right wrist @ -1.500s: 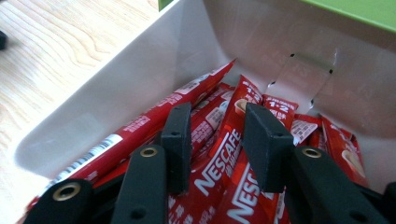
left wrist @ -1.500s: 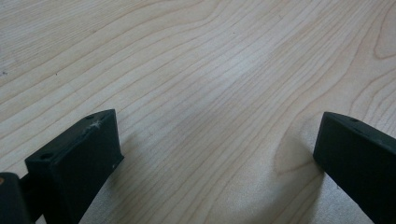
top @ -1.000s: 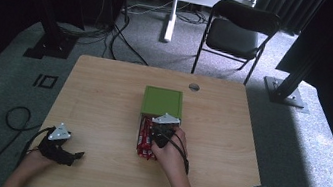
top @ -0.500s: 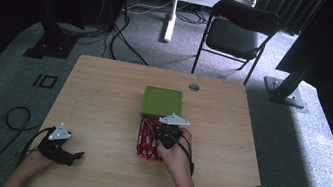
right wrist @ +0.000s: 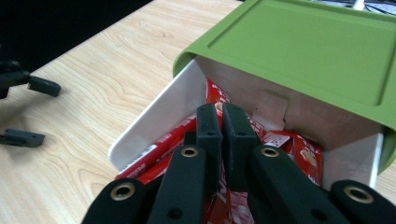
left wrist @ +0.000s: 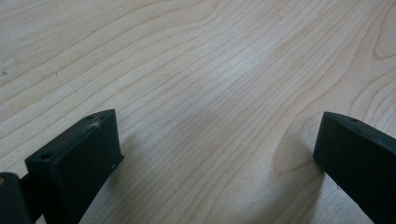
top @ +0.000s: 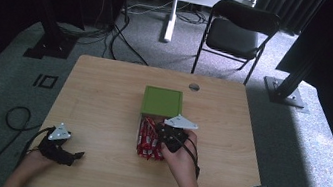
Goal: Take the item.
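A green box (top: 162,101) stands mid-table with its white drawer (right wrist: 159,116) pulled out toward me. Several red packets (top: 147,141) lie in the drawer (top: 139,135), and the right gripper view shows them (right wrist: 303,154) up close. My right gripper (top: 168,135) hangs over the drawer's right side. Its jaws (right wrist: 222,112) are pressed together with the tips down among the packets; I cannot make out anything pinched between them. My left gripper (top: 72,155) rests near the table's front left corner. Its jaws (left wrist: 215,126) stand wide apart over bare wood.
The green box (right wrist: 303,51) overhangs the drawer's back end. A round cable hole (top: 194,87) sits near the table's far edge. Behind the table stand a black folding chair (top: 240,29) and black stand bases (top: 284,89). A cable (top: 16,118) trails on the floor at left.
My right hand and gripper have shifted a little to the right and toward the green box, staying over the drawer. The left gripper has not moved.
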Available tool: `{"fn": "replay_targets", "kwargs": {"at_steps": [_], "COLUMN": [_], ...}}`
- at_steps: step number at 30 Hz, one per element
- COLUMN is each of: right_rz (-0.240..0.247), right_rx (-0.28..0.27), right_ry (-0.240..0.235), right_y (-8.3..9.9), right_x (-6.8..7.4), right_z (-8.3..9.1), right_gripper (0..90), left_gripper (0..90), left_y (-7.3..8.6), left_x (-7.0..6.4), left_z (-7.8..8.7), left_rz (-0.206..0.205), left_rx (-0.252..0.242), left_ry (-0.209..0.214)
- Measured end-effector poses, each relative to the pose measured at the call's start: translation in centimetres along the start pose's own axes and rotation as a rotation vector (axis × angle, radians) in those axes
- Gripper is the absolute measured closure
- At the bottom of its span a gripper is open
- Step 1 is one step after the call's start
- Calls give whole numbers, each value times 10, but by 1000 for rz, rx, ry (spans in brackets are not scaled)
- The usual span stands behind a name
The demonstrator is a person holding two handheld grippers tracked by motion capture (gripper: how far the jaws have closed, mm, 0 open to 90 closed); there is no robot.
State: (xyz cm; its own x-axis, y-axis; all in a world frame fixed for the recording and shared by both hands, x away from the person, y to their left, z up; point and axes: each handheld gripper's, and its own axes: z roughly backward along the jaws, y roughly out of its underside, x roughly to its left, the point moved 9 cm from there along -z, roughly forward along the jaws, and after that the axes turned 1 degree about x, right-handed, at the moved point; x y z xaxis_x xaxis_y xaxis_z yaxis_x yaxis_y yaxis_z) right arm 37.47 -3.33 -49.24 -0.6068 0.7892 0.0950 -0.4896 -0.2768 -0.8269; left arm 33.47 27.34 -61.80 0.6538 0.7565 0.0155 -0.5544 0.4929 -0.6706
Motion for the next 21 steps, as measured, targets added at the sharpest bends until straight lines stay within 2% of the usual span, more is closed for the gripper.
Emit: {"fn": "replay_targets", "kwargs": {"at_steps": [1, 5, 7, 9, 11, 12, 16, 17, 18, 19, 20, 21], "right_rz": [-7, -9, -7, -22, -11, -22, -19, -21, -11, -10, -26, -26], "right_rx": [-13, -4, -9, -27, -18, -37, -51, -49, -73, -74, -98, -106], "right_ry": [-11, -36, -22, -31, -22, -33, -40, -59, -48, -56, -72, -67], "right_y": [-1, 3, 4, 3, 4, 3, 1, 1, -3, -4, -7, -8], "right_x": [1, 4, 3, 2, 1, 2, 3, 5, 5, 6, 7, 6], "right_z": [2, 6, 9, 12, 14, 18, 24, 27, 32, 34, 36, 38], "right_gripper": [867, 867, 867, 868, 867, 868, 868, 868, 867, 867, 867, 867], "left_gripper": [15, 15, 15, 15, 15, 15, 15, 15, 15, 15, 15, 15], "left_y": [0, 0, 0, 0, 0, 0, 0, 0, 0, 0, 0, 0], "left_x": [0, 0, 0, 0, 0, 0, 0, 0, 0, 0, 0, 0], "left_z": [0, 0, 0, 0, 0, 0, 0, 0, 0, 0, 0, 0], "left_rz": [-1, -2, -2, -1, -1, -1, -1, -1, -2, -1, -1, -1], "left_rx": [0, 0, 0, 0, 0, 0, 0, 0, 1, 1, 1, 1], "left_ry": [0, -1, -1, -1, -1, -1, -1, -1, -1, -1, 0, 0]}}
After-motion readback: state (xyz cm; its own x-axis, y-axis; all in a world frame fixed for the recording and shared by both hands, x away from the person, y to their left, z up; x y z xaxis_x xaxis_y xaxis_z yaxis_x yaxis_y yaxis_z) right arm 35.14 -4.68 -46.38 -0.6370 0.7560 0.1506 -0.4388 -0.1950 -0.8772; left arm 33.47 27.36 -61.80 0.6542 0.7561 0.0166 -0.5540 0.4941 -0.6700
